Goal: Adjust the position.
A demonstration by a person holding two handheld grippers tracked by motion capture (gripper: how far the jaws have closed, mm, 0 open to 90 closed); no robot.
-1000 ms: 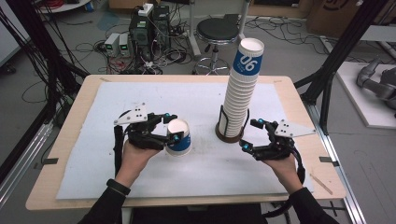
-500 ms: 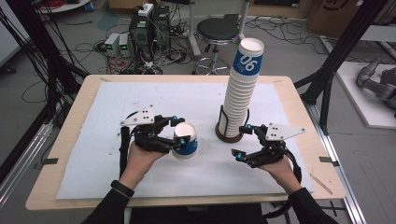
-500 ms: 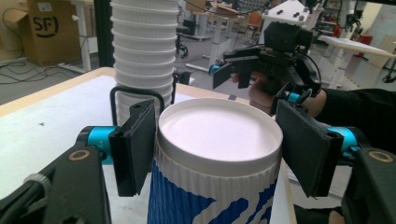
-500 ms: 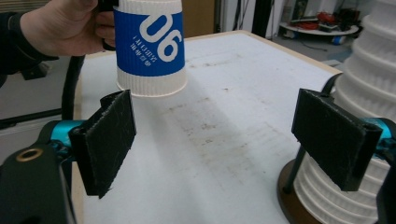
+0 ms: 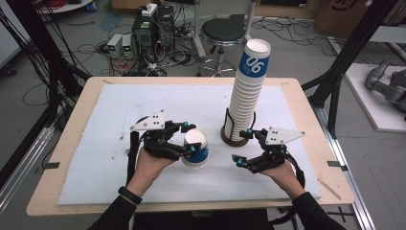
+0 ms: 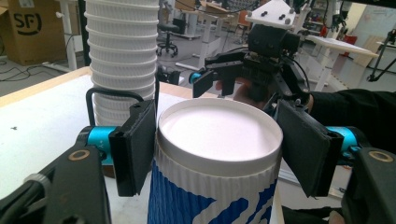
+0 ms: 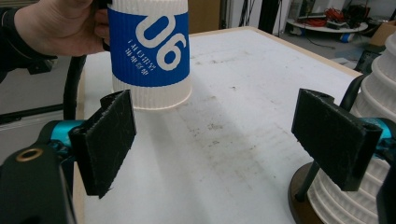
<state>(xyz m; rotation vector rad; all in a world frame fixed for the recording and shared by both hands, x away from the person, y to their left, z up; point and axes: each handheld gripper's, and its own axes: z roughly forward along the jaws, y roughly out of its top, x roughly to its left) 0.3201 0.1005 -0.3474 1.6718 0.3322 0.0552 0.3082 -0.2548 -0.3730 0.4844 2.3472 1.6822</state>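
High view | cup (image 5: pixel 195 149) pinched by left hand-held gripper (image 5: pixel 187 139), shifted right since a second earlier, now near stack (image 5: pixel 246 93) | right hand-held gripper (image 5: pixel 244 146) spread, empty | handover or restacking judged next

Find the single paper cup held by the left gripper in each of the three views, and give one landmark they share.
High view: the single paper cup sits left of centre, between the left gripper jaws.
Left gripper view: its white rim fills the bottom centre, a pad against each side.
Right gripper view: top left, blue band reading 06.
Shared landmark: the tall cup stack.
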